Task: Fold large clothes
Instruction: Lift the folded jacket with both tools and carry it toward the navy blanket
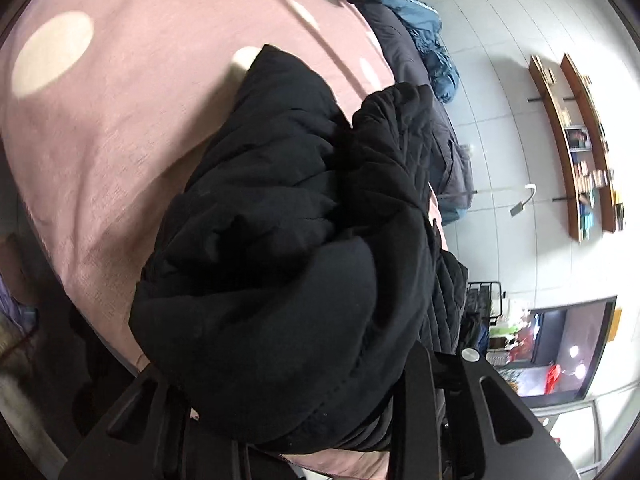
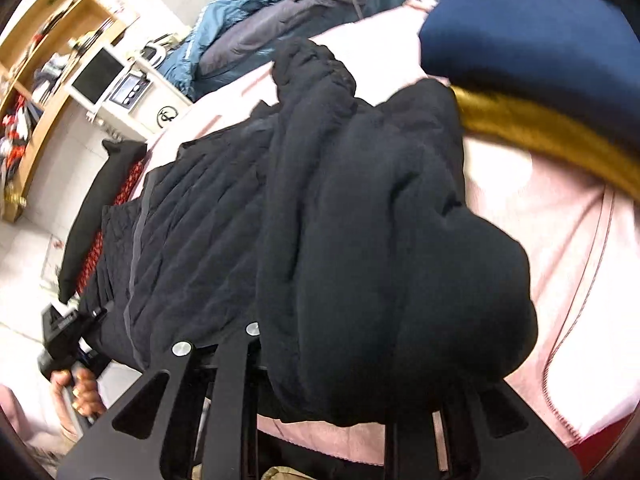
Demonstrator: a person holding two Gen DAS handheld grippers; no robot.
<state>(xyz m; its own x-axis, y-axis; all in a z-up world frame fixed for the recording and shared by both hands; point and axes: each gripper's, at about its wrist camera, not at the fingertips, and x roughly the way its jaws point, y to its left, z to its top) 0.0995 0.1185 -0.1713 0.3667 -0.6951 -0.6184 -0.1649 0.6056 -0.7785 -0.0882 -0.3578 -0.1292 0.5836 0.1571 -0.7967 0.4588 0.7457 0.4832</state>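
Left wrist view: pink bed cover (image 1: 120, 128) with pale spots, white tiled wall, wooden shelves (image 1: 576, 148) and a screen (image 1: 568, 352) beyond. My left gripper (image 1: 296, 432) is clamped on the black coat (image 1: 280, 240), which is bunched near the bed's edge.

Right wrist view: same cover, a blue jacket (image 2: 240, 20) at the far edge, a navy garment (image 2: 532, 28) with a gold band. My right gripper (image 2: 340, 408) is clamped on the coat's hem. My left hand (image 2: 76, 392) grips its handle. No writing legible.
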